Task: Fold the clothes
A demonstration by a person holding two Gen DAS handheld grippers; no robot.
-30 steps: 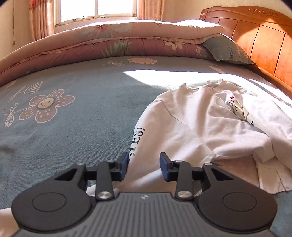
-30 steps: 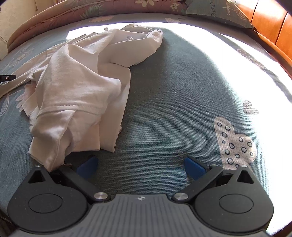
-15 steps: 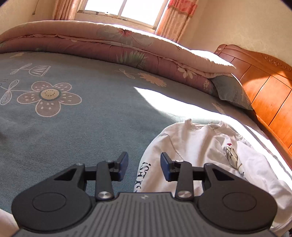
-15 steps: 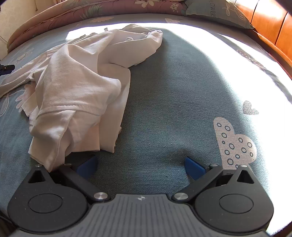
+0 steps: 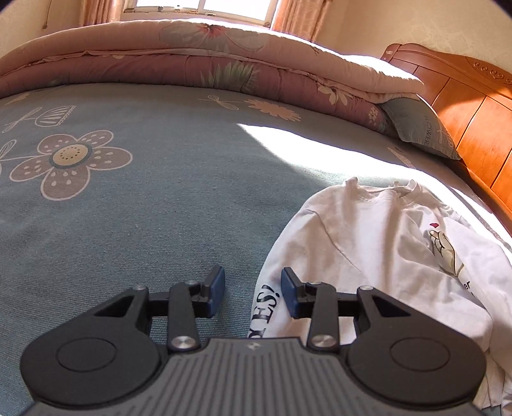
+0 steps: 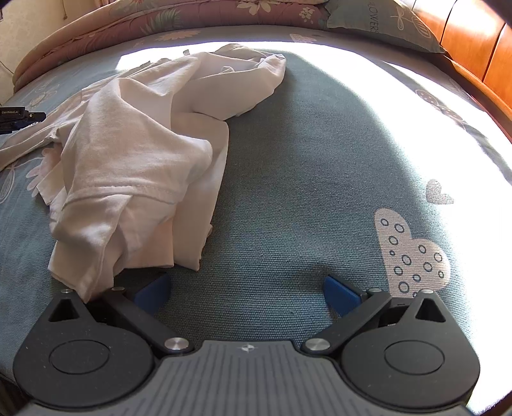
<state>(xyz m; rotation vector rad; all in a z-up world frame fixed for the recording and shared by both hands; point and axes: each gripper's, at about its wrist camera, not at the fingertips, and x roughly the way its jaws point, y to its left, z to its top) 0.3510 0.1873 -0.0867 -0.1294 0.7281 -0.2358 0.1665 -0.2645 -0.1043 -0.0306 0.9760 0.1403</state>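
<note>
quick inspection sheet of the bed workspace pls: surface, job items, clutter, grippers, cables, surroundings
Surface: blue bedspread with flower and heart prints, partly in strong sun.
Job's things: one white shirt, crumpled and unfolded, collar toward the far side, black lettering on a sleeve, hand print on the chest.
Clutter: nothing seen.
Grippers: left gripper open, empty, over the shirt's lettered sleeve edge. Right gripper wide open, empty, low over bare bedspread right of the shirt.
Cables: nothing seen.
Surroundings: folded quilt along the far edge, pillow by it, wooden headboard at the right, window with curtains behind.
</note>
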